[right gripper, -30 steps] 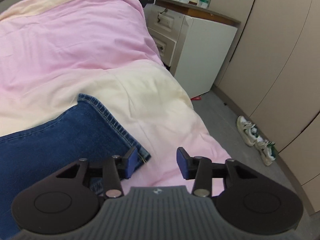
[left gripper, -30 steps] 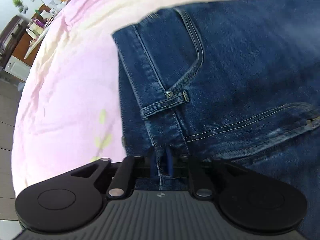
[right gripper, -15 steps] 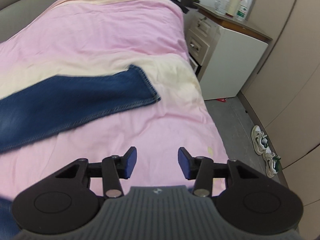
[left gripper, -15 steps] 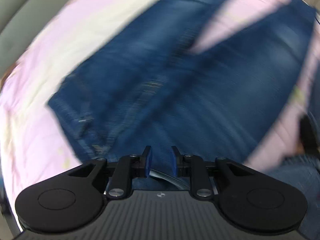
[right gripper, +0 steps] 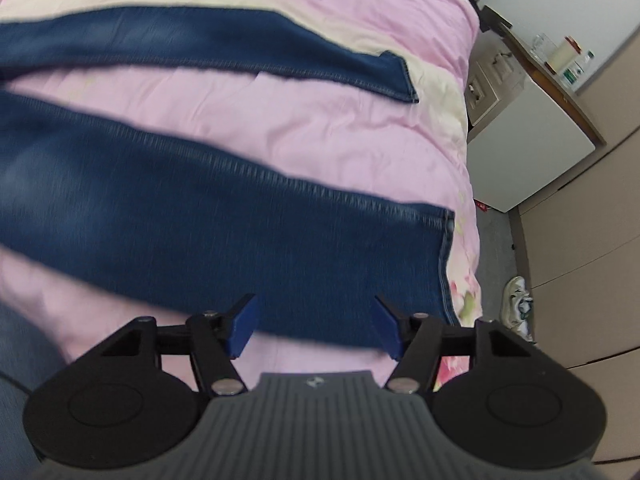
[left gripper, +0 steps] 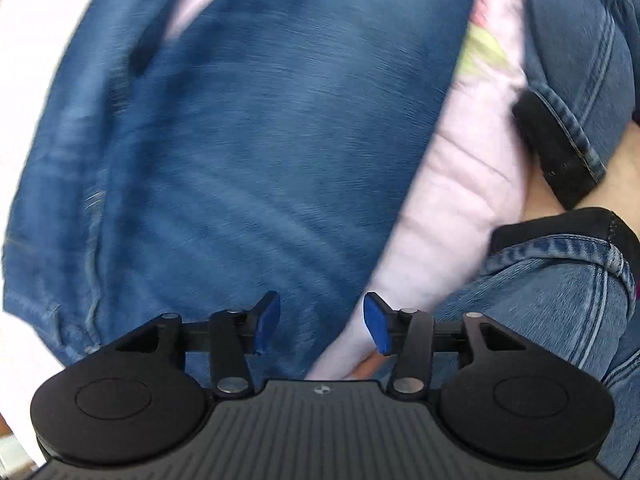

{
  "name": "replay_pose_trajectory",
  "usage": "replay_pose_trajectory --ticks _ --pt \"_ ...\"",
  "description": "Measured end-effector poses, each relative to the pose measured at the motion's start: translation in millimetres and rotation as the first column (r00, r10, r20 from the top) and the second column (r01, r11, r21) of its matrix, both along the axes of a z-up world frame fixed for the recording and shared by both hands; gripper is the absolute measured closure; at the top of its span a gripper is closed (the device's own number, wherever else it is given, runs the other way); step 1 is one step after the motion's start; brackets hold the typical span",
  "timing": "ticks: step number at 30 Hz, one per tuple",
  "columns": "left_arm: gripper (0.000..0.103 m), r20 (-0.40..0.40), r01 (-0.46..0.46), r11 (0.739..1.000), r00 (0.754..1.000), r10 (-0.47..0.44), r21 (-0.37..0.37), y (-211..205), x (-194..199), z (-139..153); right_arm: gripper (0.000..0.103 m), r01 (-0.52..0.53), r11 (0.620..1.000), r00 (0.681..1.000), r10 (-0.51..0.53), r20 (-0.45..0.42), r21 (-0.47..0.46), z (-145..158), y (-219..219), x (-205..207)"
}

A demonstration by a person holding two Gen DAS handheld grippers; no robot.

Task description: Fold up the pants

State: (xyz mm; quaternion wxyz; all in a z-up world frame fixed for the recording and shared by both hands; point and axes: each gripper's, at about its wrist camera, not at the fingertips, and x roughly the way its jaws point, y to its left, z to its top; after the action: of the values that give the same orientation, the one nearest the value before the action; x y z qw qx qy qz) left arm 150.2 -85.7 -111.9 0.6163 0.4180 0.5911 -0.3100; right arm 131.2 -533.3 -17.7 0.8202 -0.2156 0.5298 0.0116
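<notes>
The dark blue jeans point(left gripper: 248, 128) lie flat on the pink bedspread point(left gripper: 452, 200), blurred by motion in the left wrist view. My left gripper point(left gripper: 322, 323) hangs over their edge, jaws opening, nothing between the blue pads. In the right wrist view the two legs are spread apart: the far leg point(right gripper: 208, 44) ends in a hem at the upper right, the near leg point(right gripper: 224, 216) runs across the middle. My right gripper point(right gripper: 316, 328) hovers above the near leg's lower edge close to its hem, jaws opening and empty.
A person's legs in lighter jeans point(left gripper: 560, 304) with rolled cuffs and dark socks press against the bed at the right. Beyond the bed's edge stand a white nightstand point(right gripper: 528, 152) with bottles, beige wardrobe doors point(right gripper: 592, 240) and sneakers point(right gripper: 518, 300) on the floor.
My left gripper let go of the waistband, swept across the jeans and its jaws widened. My right gripper drew back from the far leg's hem to over the near leg, jaws widening.
</notes>
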Motion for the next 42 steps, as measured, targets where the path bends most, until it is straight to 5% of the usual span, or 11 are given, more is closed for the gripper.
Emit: replay_pose_trajectory --ticks 10,14,18,22,24,26,31,35,38,39,42 --pt "0.047 0.075 0.035 0.982 0.996 -0.050 0.187 -26.3 -17.1 -41.4 0.035 -0.228 0.921 0.974 0.211 -0.088 -0.316 -47.3 -9.9 -45.7" --pt "0.087 0.169 0.010 0.978 0.985 -0.046 0.206 -24.9 -26.2 -34.2 0.035 -0.315 0.844 0.948 0.301 -0.104 -0.434 -78.0 -8.6 -49.1" --pt "0.099 0.257 -0.065 0.992 0.966 0.035 0.109 -10.0 -34.6 -4.8 0.037 -0.429 0.742 0.896 0.421 -0.139 -0.516 -105.2 -2.9 -50.1" --pt "0.100 0.376 -0.164 0.986 0.912 0.165 -0.035 3.1 -30.1 21.7 0.050 -0.485 0.675 0.858 0.491 -0.153 -0.555 -126.9 0.5 -48.4" --pt "0.100 0.422 -0.208 0.971 0.875 0.237 -0.115 4.7 -31.1 40.3 0.067 -0.492 0.656 0.850 0.505 -0.150 -0.572 -133.2 0.6 -48.2" --pt "0.100 0.457 -0.240 0.954 0.839 0.296 -0.179 6.3 -29.6 55.3 0.103 -0.471 0.628 0.856 0.496 -0.148 -0.619 -137.1 0.6 -46.6" --pt "0.099 0.527 -0.248 0.935 0.775 0.348 -0.253 7.4 -16.7 72.9 0.103 -0.214 0.726 0.933 0.350 0.084 -0.654 -90.4 -10.2 -18.4" --pt "0.099 0.545 -0.253 0.920 0.745 0.383 -0.300 7.1 -4.5 88.5 0.103 -0.017 0.808 0.951 0.195 0.241 -0.588 -31.8 -25.2 16.8" --pt "0.099 0.548 -0.254 0.910 0.734 0.401 -0.327 11.0 -1.7 98.2 0.103 -0.102 0.921 0.954 0.198 0.226 -0.376 0.2 -24.0 21.4" --pt "0.099 0.549 -0.254 0.908 0.731 0.406 -0.333 12.2 -0.4 100.6 0.103 -0.172 0.917 0.950 0.251 0.185 -0.359 -1.6 -15.5 12.7" --pt "0.099 0.537 -0.264 0.897 0.727 0.427 -0.355 13.4 0.0 106.7 0.063 -0.371 0.834 0.908 0.417 0.028 -0.410 -31.0 10.7 -14.5"
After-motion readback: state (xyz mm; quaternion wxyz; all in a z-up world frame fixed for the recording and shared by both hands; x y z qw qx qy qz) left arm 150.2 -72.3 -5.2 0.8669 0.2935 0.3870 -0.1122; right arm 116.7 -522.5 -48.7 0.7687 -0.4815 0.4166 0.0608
